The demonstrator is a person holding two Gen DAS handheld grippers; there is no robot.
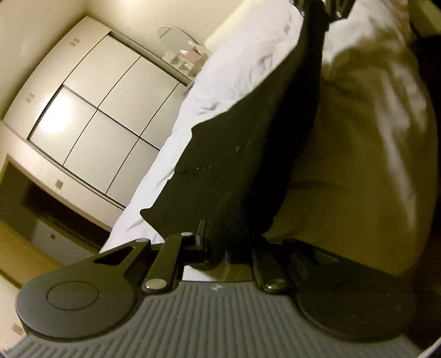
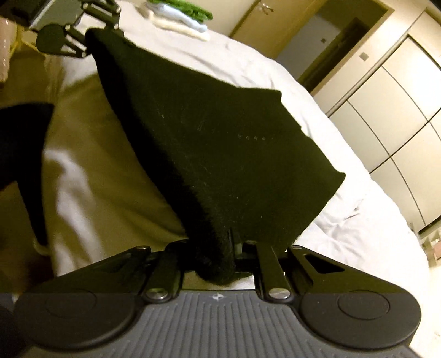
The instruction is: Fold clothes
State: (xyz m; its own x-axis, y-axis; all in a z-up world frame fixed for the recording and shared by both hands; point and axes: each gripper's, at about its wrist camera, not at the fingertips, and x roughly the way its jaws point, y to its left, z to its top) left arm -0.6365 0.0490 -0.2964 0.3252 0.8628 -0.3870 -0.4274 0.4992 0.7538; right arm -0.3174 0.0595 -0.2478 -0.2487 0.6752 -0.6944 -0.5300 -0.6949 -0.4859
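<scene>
The left gripper (image 1: 217,242) and right gripper (image 2: 234,247) each have jaws pinched tight on the black cloth (image 2: 220,143), stretched between them above the bed (image 2: 344,220).

Black garment (image 2: 209,154) stretched between both tongs, blocking the middle; open white bed (image 2: 344,220) beside; folded pile (image 2: 182,19) far

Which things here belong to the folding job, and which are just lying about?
Belonging to the job:
black garment
left claw, shut on it
right claw, shut on it
white bed sheet below

Just lying about:
folded clothes pile
wardrobe doors
round mirror
</scene>
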